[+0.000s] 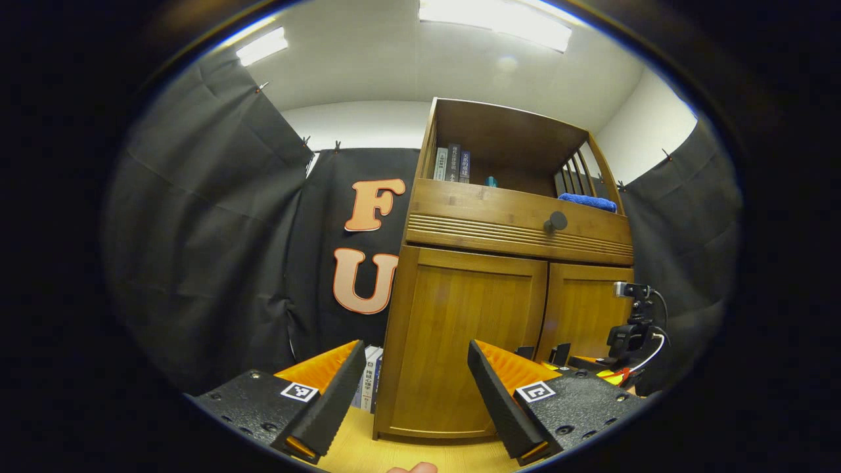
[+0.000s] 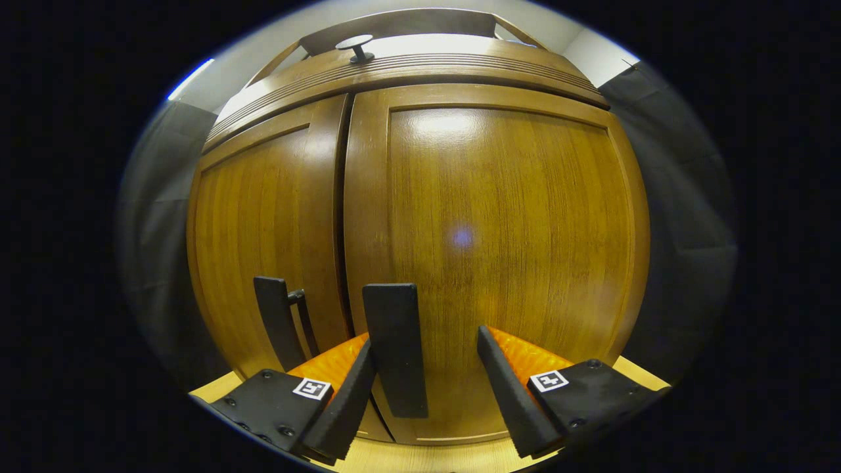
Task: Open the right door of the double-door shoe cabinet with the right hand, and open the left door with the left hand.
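The wooden shoe cabinet (image 1: 420,263) stands ahead with both doors closed. In the left gripper view the left door (image 1: 460,341) is straight in front of my open left gripper (image 1: 420,394), still some way off, and the right door (image 1: 585,315) is beyond it. My right gripper (image 1: 627,341) shows low by the right door. In the right gripper view the right door (image 2: 499,230) is very close. Its dark vertical handle (image 2: 394,348) stands between the fingers of my open right gripper (image 2: 427,387), close to the left finger (image 2: 348,394). The left door's handle (image 2: 276,328) is just beyond the seam.
Above the doors is a drawer with a round knob (image 1: 555,221). The open shelf on top holds books (image 1: 453,164) and a blue cloth (image 1: 588,202). More books (image 1: 369,384) stand against the cabinet's left side. The cabinet rests on a light wooden surface (image 1: 394,453).
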Available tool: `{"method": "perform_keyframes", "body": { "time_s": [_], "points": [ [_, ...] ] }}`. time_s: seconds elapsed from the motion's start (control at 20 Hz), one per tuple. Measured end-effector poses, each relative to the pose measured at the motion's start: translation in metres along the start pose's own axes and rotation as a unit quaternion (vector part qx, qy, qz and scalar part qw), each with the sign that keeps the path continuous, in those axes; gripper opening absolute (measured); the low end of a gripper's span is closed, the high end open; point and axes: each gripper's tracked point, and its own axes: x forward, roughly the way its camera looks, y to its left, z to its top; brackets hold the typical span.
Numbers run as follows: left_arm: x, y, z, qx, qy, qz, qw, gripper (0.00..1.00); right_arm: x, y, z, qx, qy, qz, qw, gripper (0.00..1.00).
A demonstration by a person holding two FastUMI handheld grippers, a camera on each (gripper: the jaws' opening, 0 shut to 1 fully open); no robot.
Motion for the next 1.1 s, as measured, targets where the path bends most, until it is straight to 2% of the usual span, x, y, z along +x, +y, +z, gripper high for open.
{"method": "perform_keyframes", "body": {
  "time_s": [0.1,0.2,0.25,0.45,0.5,0.55,0.6,0.85,0.9,1.05,1.1],
  "points": [
    [0.003,-0.005,0.003,-0.001,-0.002,-0.006,1.000,0.94,0.002,0.004,0.001,0.007,0.004,0.008,1.000,0.92],
    [0.003,-0.009,0.006,-0.002,-0.006,-0.010,1.000,0.94,0.001,0.013,0.000,0.010,-0.001,0.019,1.000,0.77],
    [0.000,-0.010,0.007,-0.003,-0.007,-0.012,1.000,0.98,0.001,0.019,0.000,0.007,-0.008,0.028,1.000,0.69],
    [-0.008,-0.019,0.003,-0.016,0.002,-0.020,1.000,0.91,0.003,0.023,-0.003,0.012,0.009,0.042,0.999,0.39],
    [-0.010,-0.020,0.003,-0.017,0.003,-0.021,1.000,0.91,0.002,0.022,0.000,0.018,0.011,0.045,0.999,0.41],
    [-0.013,-0.020,0.003,-0.017,0.003,-0.020,1.000,0.91,0.003,0.021,0.000,0.016,0.014,0.046,0.999,0.32],
    [-0.016,-0.020,0.004,-0.018,0.003,-0.018,1.000,0.94,0.002,0.021,-0.002,0.013,0.017,0.045,0.999,0.32],
    [-0.029,-0.015,0.003,-0.019,0.005,-0.005,1.000,0.94,-0.005,0.022,0.000,0.018,0.027,0.051,0.998,0.33],
    [-0.031,-0.017,0.000,-0.023,0.009,-0.006,1.000,0.91,-0.007,0.024,0.001,0.019,0.030,0.056,0.998,0.32],
    [-0.036,-0.019,-0.002,-0.022,0.015,-0.007,1.000,0.91,-0.016,0.025,0.003,0.021,0.029,0.070,0.997,0.33],
    [-0.036,-0.017,0.001,-0.016,0.012,-0.003,1.000,0.94,-0.018,0.025,0.004,0.022,0.027,0.072,0.997,0.32]
  ]
}}
